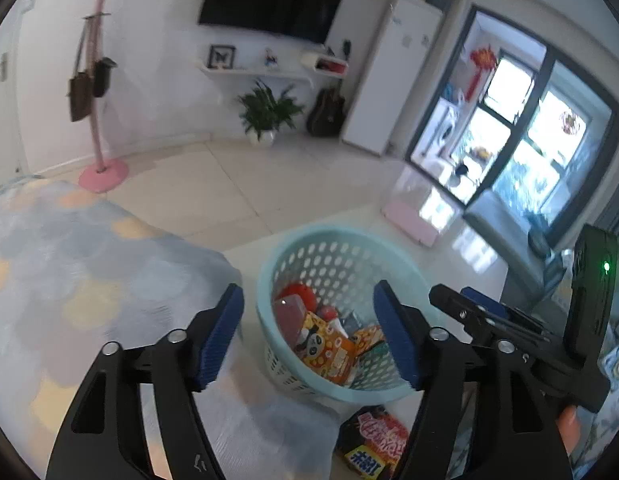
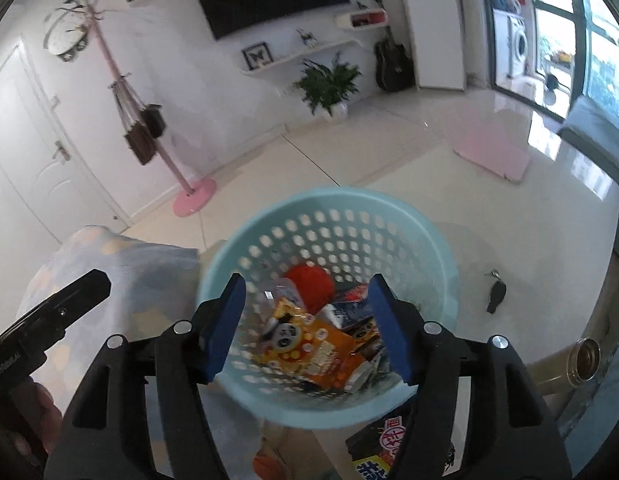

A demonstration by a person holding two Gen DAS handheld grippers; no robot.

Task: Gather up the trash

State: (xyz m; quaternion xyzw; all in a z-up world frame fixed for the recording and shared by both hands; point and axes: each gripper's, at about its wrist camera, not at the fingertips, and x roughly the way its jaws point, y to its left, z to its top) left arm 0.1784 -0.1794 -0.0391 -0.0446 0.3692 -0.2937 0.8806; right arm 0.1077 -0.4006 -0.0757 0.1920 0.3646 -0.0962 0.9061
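Observation:
A light blue perforated basket [image 1: 341, 236] stands on the floor beside a cloth-covered table; in the right wrist view its rim [image 2: 329, 200] is straight below. Inside lie an orange panda snack packet [image 2: 305, 344], a red round item [image 2: 311, 282] and other wrappers. A black snack packet with red and yellow print [image 1: 375, 440] lies on the floor in front of the basket; it also shows in the right wrist view [image 2: 383, 444]. My left gripper [image 1: 309, 336] is open and empty above the table edge. My right gripper [image 2: 307, 330] is open and empty over the basket.
A patterned blue and yellow cloth [image 1: 77, 280] covers the table at left. A pink coat stand [image 2: 193, 196] and a potted plant [image 2: 329, 84] stand by the far wall. A pink mat [image 2: 489, 148] and a small black object [image 2: 495, 292] lie on the floor.

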